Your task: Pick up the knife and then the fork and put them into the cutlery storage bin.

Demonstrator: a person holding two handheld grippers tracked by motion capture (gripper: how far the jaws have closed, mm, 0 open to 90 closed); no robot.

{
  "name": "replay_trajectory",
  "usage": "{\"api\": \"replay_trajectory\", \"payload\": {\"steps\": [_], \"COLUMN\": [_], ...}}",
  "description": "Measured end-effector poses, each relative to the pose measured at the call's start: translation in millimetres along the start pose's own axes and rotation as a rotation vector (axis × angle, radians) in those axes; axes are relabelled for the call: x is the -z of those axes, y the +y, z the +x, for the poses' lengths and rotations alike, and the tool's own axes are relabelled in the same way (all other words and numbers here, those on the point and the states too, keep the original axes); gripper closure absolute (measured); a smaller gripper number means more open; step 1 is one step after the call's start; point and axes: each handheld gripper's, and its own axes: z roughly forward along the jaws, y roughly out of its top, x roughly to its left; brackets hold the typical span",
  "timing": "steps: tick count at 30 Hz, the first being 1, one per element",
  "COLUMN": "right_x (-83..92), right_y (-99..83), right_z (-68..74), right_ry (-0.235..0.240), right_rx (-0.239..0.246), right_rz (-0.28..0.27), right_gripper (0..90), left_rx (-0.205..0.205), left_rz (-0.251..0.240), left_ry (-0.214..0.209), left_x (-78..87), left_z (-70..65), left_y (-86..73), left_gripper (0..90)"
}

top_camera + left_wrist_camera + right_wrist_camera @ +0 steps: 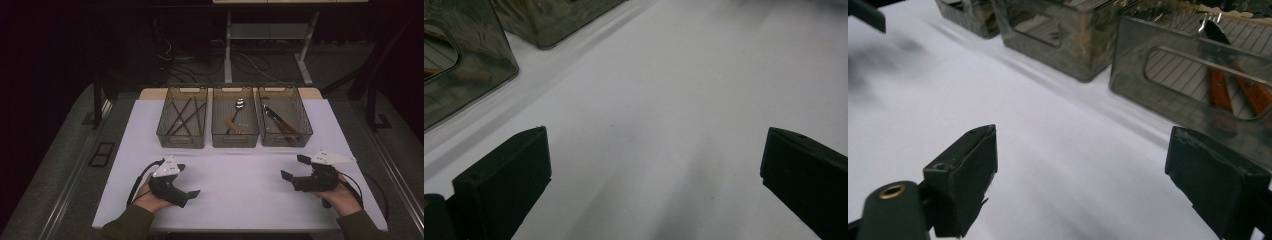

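- The left gripper (pixel 186 180) rests low on the white table (pixel 240 195), jaws spread wide with only bare surface between them — it holds nothing.
- The right gripper (pixel 295 168) sits opposite at the table's right side, jaws likewise apart and empty.
- Just beyond both stand three smoky plastic bins in a row at the far edge of the table.
- The left bin (pixel 182 123) holds dark chopsticks (pixel 186 116), crossed loosely.
- The middle bin (pixel 234 125) holds a spoon (pixel 238 107) and a light wooden piece I cannot identify.
- The right bin (pixel 284 122) holds utensils with orange-brown handles (pixel 1219 90) — knives, as far as I can tell.
- By my judgement the sorting looks finished: every piece lies in a bin, nothing is left loose on the table, and both grippers are well apart from the bins.
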Motion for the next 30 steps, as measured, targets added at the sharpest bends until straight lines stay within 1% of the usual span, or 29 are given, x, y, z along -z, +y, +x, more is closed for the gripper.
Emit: {"api": "replay_trajectory", "payload": {"steps": [3, 5, 9, 13, 15, 17, 19, 22, 30], "right_x": [-0.8, -2.2, -2.9, -0.3, 1.1, 1.9, 1.4, 0.6, 1.1], "right_y": [-6.6, -11.3, -16.9, -19.8, -20.6, -21.1, -21.6, -22.0, -21.9], "right_z": [5.7, 8.4, 10.5, 9.5, 9.5, 9.4, 9.0, 9.0, 9.1], "right_ry": [0.005, -0.009, -0.012, 0.013, 0.010, 0.012, 0.007, 0.006, 0.004], "right_rx": [0.015, 0.035, 0.027, -0.029, -0.019, -0.025, -0.016, -0.017, -0.014], "right_rz": [0.017, 0.033, 0.045, 0.033, 0.032, 0.031, 0.033, 0.041, 0.040], "right_gripper": [13.4, 12.2, 12.2, 12.2, 12.2, 12.1, 12.2, 12.2, 12.2], "left_rx": [0.001, 0.004, 0.004, 0.002, 0.003, 0.002, -0.001, 0.002, 0.000], "left_rz": [-0.003, -0.005, -0.005, -0.006, -0.006, -0.006, -0.005, -0.006, -0.006], "left_ry": [0.003, 0.004, 0.003, 0.004, 0.004, 0.004, 0.003, 0.004, 0.002], "left_x": [0.5, 0.7, 0.7, 0.8, 1.0, 0.7, 0.8, 0.9, 0.6], "left_z": [0.2, 0.2, 0.3, 0.2, 0.3, 0.2, 0.2, 0.2, 0.3], "left_y": [0.1, 0.1, 0.1, 0.1, 0.2, 0.2, 0.3, 0.3, 0.3], "left_gripper": [0.0, 0.0, 0.0, 0.0, 0.0, 0.0, 0.0, 0.0, 0.0]}}
